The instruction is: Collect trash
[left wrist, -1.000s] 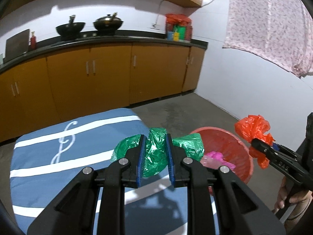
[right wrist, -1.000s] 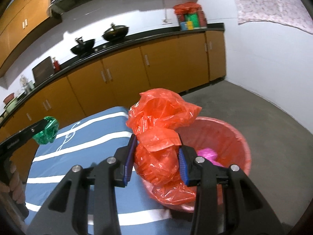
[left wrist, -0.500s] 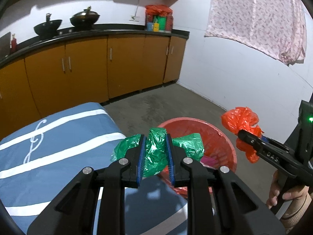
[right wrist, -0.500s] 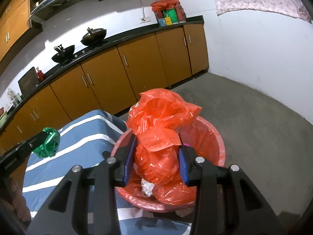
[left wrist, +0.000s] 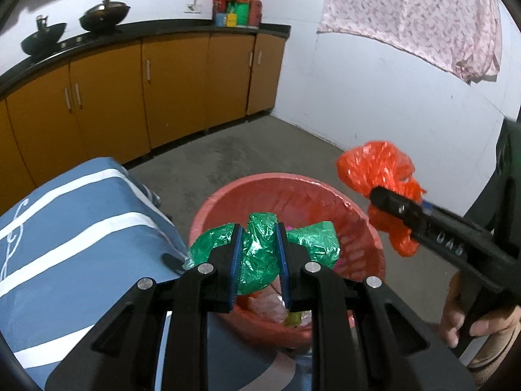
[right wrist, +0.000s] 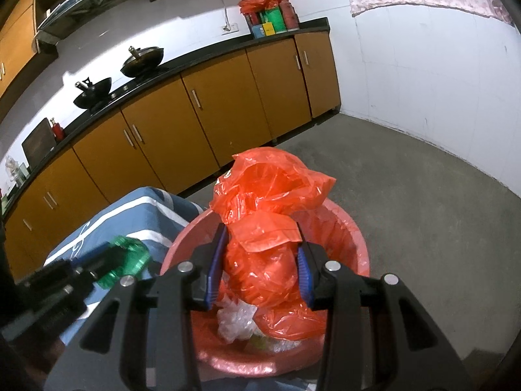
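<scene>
**Trash held above the basin, both hands loaded**

Trash bags ride in both grippers over a red basin [left wrist: 358, 215] on the concrete floor. Seen from the left wrist, the left gripper [left wrist: 259, 257] has its fingers drawn narrow on a crumpled green plastic bag [left wrist: 260, 254], which hangs above the basin's near rim, beside the corner of a blue striped cloth [left wrist: 75, 228]. To the right, the right gripper [left wrist: 390, 202], gripped by a person's hand [left wrist: 472, 319], carries an orange plastic bag [left wrist: 374, 169] just past the basin's far edge.

From the right wrist, the orange bag bulges between moderately spread fingers, clamped at its middle, directly over the basin, where clear and white wrappers [right wrist: 237, 319] already lie. The green bag shows blurred at lower left.

The step in hand looks to be the drop: both loads appear placed for release, which would call for spreading the fingers once each bag sits squarely inside the rim. The basin's bottom is largely hidden by the bags and fingers; its small contents are hard to identify.
</scene>
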The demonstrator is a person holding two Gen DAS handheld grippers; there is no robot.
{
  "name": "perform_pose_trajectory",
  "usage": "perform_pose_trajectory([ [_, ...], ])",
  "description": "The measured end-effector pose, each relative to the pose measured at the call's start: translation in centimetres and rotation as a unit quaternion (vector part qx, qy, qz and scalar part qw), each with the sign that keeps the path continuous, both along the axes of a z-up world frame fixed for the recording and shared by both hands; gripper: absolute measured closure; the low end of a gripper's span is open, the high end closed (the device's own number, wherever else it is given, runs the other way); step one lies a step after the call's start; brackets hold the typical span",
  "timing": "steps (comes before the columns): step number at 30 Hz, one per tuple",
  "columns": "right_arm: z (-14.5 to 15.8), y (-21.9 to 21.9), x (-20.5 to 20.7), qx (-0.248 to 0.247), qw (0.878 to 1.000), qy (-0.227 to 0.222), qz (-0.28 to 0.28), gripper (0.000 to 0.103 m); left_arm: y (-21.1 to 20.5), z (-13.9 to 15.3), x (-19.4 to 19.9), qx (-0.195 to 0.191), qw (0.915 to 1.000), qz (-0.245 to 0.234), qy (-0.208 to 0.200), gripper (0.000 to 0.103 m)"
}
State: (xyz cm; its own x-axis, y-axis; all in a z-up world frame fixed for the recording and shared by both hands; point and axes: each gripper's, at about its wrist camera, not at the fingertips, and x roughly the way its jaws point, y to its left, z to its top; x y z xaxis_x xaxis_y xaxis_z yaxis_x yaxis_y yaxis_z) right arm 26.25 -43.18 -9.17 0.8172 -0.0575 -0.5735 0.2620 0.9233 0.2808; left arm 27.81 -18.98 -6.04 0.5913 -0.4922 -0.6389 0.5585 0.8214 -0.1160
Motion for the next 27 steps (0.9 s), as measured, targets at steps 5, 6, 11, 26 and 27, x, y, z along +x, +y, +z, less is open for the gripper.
perform_pose_trajectory([
  [5,0.0,-1.2,0.7,0.016,1.0,-0.007,-0.002,0.064,-1.3,-1.2,0.7,0.01,0.9998,-0.01,0.013,0.082],
  [6,0.0,-1.3,0.9,0.019,1.0,-0.008,0.0,0.062,-1.5,-1.5,0.9,0.013,0.9997,-0.011,0.019,0.082],
  [11,-0.4,-1.6,1.0,0.026,1.0,-0.01,0.008,0.056,-1.4,-2.3,1.1,0.018,0.9993,-0.008,0.032,0.066],
  [26,2.8,0.2,-4.5,-0.044,0.997,-0.057,-0.03,0.014,3.7,0.2,-1.7,0.018,0.9982,0.055,-0.013,0.031],
  [27,3.2,0.4,-5.2,-0.055,0.996,-0.064,-0.035,0.009,4.7,0.8,-2.7,0.02,0.9974,0.064,-0.027,0.026],
])
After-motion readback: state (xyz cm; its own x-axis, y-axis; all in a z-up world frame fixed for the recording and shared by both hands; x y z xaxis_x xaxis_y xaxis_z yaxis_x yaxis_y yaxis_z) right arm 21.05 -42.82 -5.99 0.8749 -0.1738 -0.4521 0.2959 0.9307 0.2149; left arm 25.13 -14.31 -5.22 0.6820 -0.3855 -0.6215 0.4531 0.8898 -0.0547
